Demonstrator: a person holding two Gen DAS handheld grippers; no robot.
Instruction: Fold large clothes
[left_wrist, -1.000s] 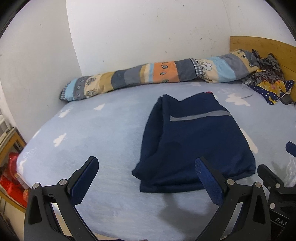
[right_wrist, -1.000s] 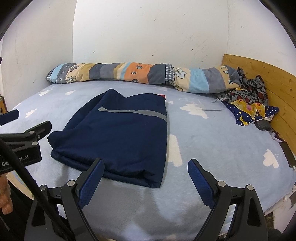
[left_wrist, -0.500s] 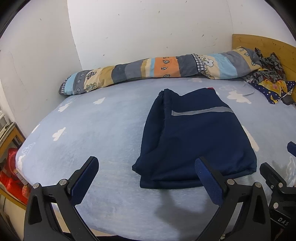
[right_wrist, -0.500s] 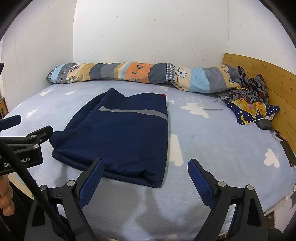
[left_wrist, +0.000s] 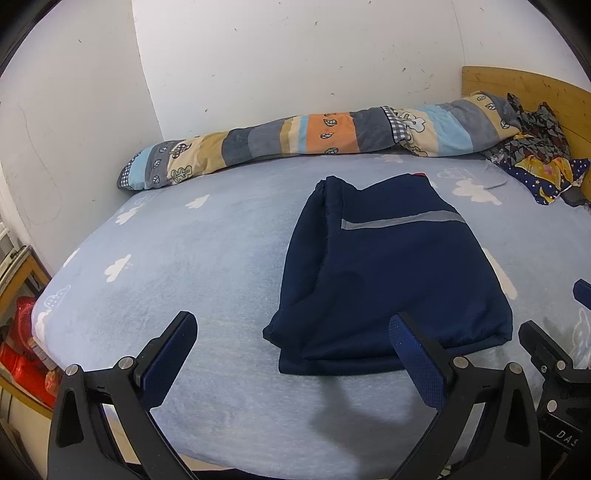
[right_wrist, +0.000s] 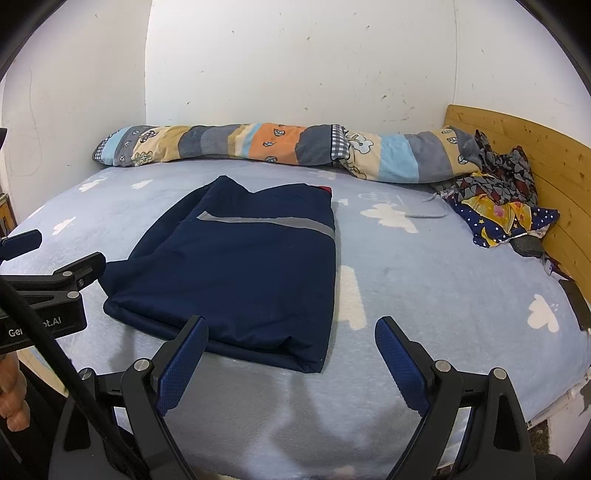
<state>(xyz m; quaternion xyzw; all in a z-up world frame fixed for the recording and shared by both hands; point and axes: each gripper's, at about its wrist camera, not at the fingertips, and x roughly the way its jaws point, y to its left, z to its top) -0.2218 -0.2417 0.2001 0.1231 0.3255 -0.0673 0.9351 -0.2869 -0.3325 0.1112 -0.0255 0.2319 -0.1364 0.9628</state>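
Observation:
A dark navy garment (left_wrist: 391, 273) with a grey stripe lies folded into a rectangle on the light blue bed; it also shows in the right wrist view (right_wrist: 243, 266). My left gripper (left_wrist: 291, 332) is open and empty, held above the near edge of the bed, in front of the garment's near left corner. My right gripper (right_wrist: 291, 339) is open and empty, held above the garment's near right corner. Neither touches the cloth. The right gripper's body shows at the right edge of the left wrist view (left_wrist: 554, 365).
A striped rolled quilt (right_wrist: 280, 147) lies along the far wall. A pile of patterned clothes (right_wrist: 502, 199) sits by the wooden headboard (right_wrist: 535, 147) at right. The blue cloud-print sheet (left_wrist: 177, 266) lies bare left of the garment. Red items (left_wrist: 22, 347) stand beside the bed at left.
Both grippers have drawn back and up slightly from the bed, so the garment sits a little farther off. The garment has not moved. Both stay open.

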